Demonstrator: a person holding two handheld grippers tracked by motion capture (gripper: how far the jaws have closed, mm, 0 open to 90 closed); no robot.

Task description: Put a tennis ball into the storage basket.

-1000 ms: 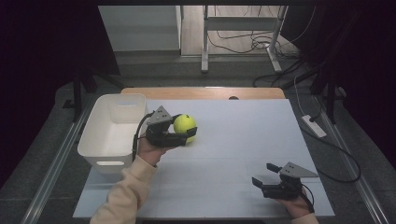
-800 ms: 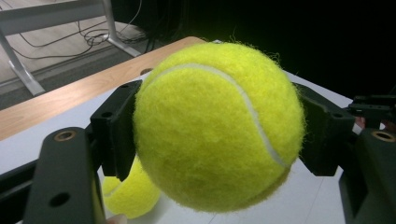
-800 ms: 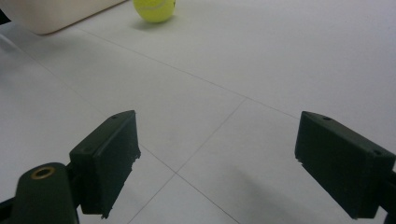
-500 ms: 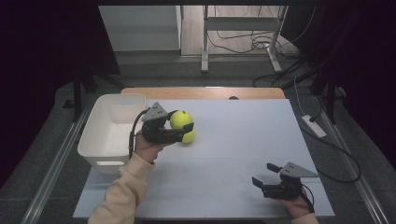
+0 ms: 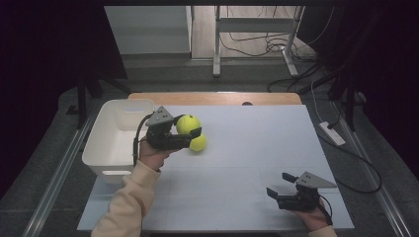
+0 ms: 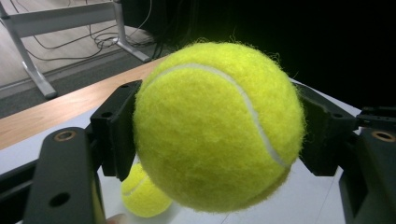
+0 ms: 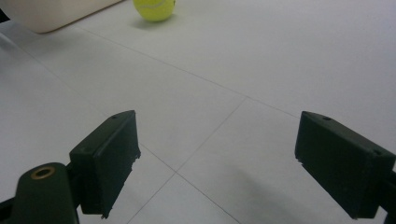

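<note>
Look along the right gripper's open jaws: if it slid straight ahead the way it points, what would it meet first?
Probably nothing nearby: the right gripper faces bare table. The loose tennis ball and white bin lie far off, left of its line, though depth is hard to judge.

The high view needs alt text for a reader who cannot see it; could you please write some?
The left gripper holds a yellow tennis ball just above the white table, beside a white bin. A second tennis ball lies under it. The right gripper, open, rests at the near right.

Left hand-held gripper (image 5: 193, 134) clamped, seemingly raised; right hand-held gripper (image 5: 277, 186) agape.
</note>
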